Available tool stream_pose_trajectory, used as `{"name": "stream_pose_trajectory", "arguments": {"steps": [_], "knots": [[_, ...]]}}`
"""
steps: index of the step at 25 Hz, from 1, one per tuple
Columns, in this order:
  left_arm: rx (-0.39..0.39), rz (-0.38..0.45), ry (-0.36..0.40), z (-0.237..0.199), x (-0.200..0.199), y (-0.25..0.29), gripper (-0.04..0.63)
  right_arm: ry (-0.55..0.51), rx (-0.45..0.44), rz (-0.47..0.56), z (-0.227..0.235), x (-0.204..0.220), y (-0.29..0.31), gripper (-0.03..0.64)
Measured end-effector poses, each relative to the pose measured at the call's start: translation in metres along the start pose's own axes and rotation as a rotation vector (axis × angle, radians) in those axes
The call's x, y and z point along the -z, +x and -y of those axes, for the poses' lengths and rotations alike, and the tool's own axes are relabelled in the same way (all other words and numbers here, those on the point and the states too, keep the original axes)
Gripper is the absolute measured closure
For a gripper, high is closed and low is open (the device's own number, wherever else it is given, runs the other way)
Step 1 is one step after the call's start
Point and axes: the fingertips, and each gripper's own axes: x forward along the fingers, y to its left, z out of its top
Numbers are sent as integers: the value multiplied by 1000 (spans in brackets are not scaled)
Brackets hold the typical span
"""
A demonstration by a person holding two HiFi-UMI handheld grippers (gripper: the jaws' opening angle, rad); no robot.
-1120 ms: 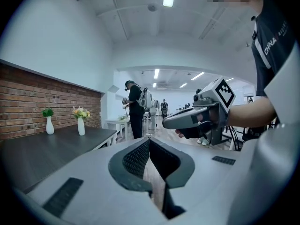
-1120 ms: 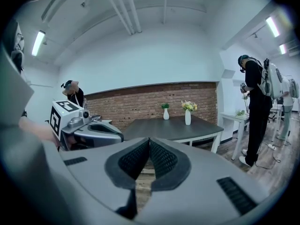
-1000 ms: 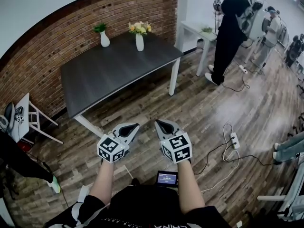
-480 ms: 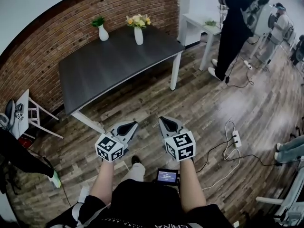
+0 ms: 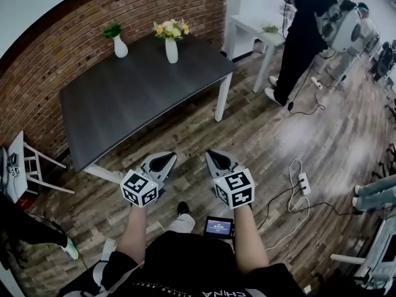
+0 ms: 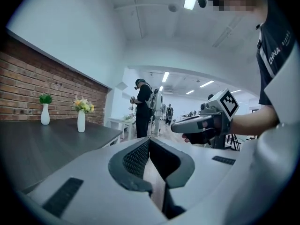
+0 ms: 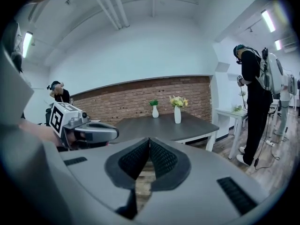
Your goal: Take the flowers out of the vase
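Note:
Yellow and cream flowers [image 5: 168, 28] stand in a slim white vase [image 5: 171, 51] near the far edge of a dark table [image 5: 136, 98]. The right gripper view shows the same flowers [image 7: 178, 101] and vase [image 7: 177, 115] well ahead. They appear at the left of the left gripper view, flowers [image 6: 83, 106] above vase [image 6: 81, 122]. My left gripper [image 5: 166, 158] and right gripper [image 5: 213, 155] hang side by side over the wooden floor, short of the table's near edge. Both are shut and empty, as the left gripper [image 6: 149, 142] and right gripper [image 7: 149, 142] show close up.
A second white vase with a green plant [image 5: 119, 45] stands left of the flowers. A person in black [image 5: 303, 36] stands by a white side table [image 5: 257, 30] at the right. Cables and a power strip [image 5: 304, 183] lie on the floor. A white chair [image 5: 25, 166] is at the left.
The table and vases have drifted left and grown nearer in the head view as I step forward. Both grippers travel with me, side by side and shut.

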Motion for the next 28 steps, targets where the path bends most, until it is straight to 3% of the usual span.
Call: {"name": "stream_pose_trajectory", "arguments": {"steps": [9, 16, 28], "knots": [[25, -8, -7, -102, -16, 30, 591, 20, 36, 6, 29, -40, 89, 611], [42, -31, -20, -134, -12, 57, 591, 13, 38, -21, 51, -46, 126, 611], [-29, -72, 15, -219, -31, 155, 591, -23, -66, 3, 145, -89, 229, 611]]}}
